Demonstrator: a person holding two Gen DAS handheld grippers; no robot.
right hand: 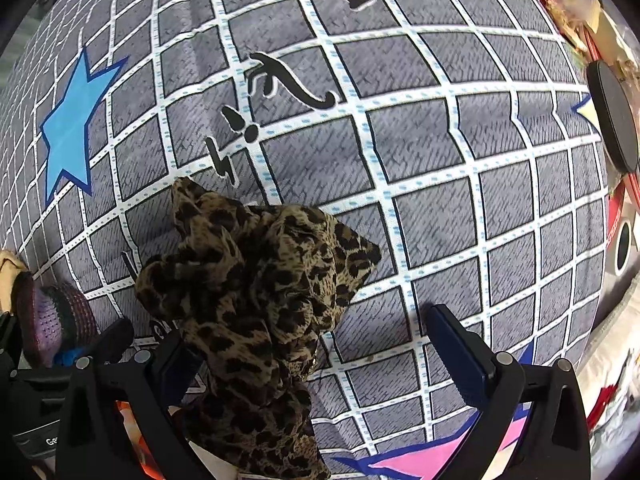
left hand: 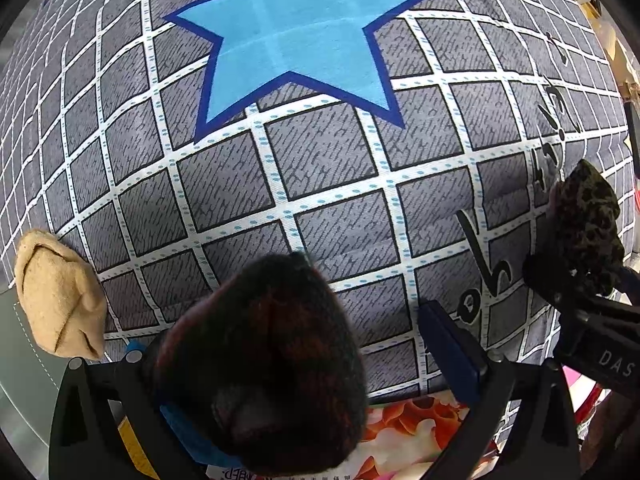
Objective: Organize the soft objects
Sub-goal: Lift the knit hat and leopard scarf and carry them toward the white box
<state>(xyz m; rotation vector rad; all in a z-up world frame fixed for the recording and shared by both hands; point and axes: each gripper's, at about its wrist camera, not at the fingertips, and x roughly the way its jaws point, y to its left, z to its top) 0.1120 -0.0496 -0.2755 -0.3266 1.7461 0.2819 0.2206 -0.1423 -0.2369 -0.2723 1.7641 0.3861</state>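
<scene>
Now, biggest first:
Blanket [left hand: 320,168]: gray squares, blue star [left hand: 296,44], under everything.
Left gripper [left hand: 308,356]: wide apart, dark knit hat [left hand: 260,364] sits between.
Right gripper [right hand: 312,360]: wide apart, spotted cloth [right hand: 260,300] drapes its left finger.
Tan cloth [left hand: 60,292]: blanket's left edge.

Both cams sit just behind their tool, looking fwd along the fingers and steeply down, very close to the grid-print fabric [left hand: 224,184]. Left wrist view faces the big blue star [left hand: 292,44] near head-on; right tool [left hand: 580,280] shows at its right edge. Right wrist view looks at the same fabric further right; same star at its left, left tool [right hand: 60,328] at lower left. Shared: star, black lettering [right hand: 280,88], grid between.
</scene>
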